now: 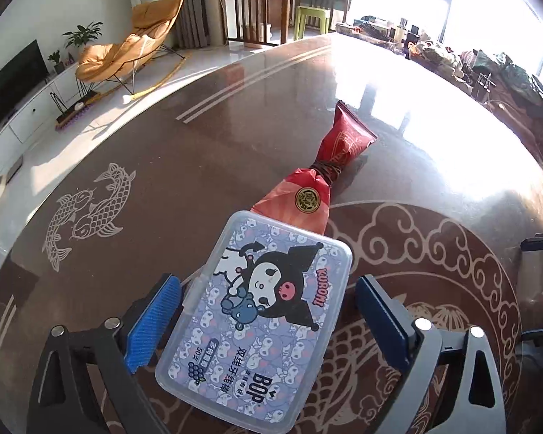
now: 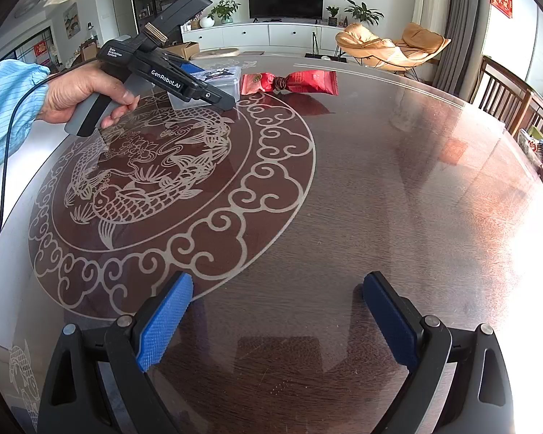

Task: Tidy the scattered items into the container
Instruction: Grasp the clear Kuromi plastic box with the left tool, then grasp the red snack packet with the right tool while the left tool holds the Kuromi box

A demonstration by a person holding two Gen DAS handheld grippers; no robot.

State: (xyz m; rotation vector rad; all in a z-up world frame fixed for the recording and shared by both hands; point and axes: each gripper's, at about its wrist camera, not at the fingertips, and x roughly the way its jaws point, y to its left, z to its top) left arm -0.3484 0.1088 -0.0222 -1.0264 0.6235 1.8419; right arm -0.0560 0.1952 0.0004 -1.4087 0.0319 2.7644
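Observation:
A clear plastic box with a Kuromi cartoon lid [image 1: 260, 318] lies on the glass table between the fingers of my left gripper [image 1: 268, 322]. The jaws are open, with the left pad close to the box edge and the right pad apart from it. A red snack packet tied in the middle [image 1: 329, 170] lies just beyond the box, touching its far end. In the right wrist view the left gripper body [image 2: 170, 76] held by a hand covers most of the box [image 2: 221, 76], with the red packet [image 2: 293, 81] beside it. My right gripper [image 2: 277, 322] is open and empty over bare table.
The round glass table [image 2: 380, 199] has a carved fish and cloud pattern. Clutter lies along its far right edge [image 1: 488, 68]. Wooden chairs [image 2: 506, 97] stand by the table. No container besides the box is in view.

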